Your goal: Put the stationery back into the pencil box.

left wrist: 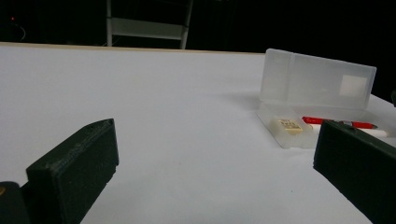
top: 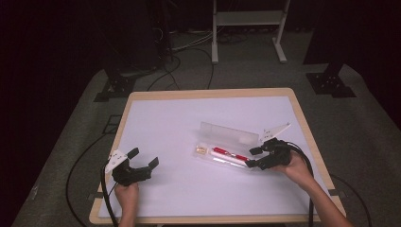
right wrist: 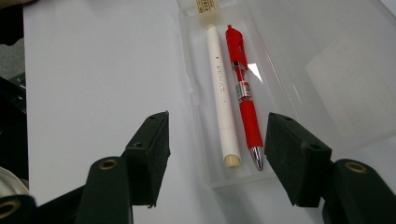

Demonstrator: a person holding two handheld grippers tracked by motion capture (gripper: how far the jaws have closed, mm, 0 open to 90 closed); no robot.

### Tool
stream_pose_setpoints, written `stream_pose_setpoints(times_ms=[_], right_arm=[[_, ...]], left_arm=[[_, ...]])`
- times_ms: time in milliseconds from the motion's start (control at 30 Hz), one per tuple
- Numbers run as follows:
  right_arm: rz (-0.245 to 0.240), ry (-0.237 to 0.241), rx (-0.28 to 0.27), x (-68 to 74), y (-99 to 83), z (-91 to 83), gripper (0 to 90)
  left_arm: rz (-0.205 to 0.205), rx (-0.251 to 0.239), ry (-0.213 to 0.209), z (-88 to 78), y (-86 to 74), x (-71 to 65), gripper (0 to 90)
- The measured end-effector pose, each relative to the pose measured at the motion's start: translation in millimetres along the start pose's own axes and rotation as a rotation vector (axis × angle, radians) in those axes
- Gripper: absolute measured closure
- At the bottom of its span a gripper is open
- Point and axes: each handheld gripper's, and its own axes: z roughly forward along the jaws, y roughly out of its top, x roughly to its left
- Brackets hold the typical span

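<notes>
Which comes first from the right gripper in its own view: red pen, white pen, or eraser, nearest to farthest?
From the right gripper:
1. White pen, left side of the case, and red pen, beside it on the right: tips too close to call.
2. Eraser, far end of the case.

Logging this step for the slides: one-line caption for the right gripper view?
Open right gripper poised over clear case holding white pen, red pen and eraser.

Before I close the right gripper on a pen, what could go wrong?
The red pen and white pen lie touching in the clear case, so the open right gripper may catch both or the case wall. The case is light; with the left gripper far off, it could slide.
</notes>
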Motion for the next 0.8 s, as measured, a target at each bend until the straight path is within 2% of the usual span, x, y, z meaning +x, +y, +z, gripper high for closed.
stream_pose_setpoints(times_ms=[800], right_arm=[[0.026,-0.002,-0.008,0.8,-15.2,-7.9,39.5]], left_arm=[[0.003,0.002,0.002,0.3,0.0,-0.3,0.0]])
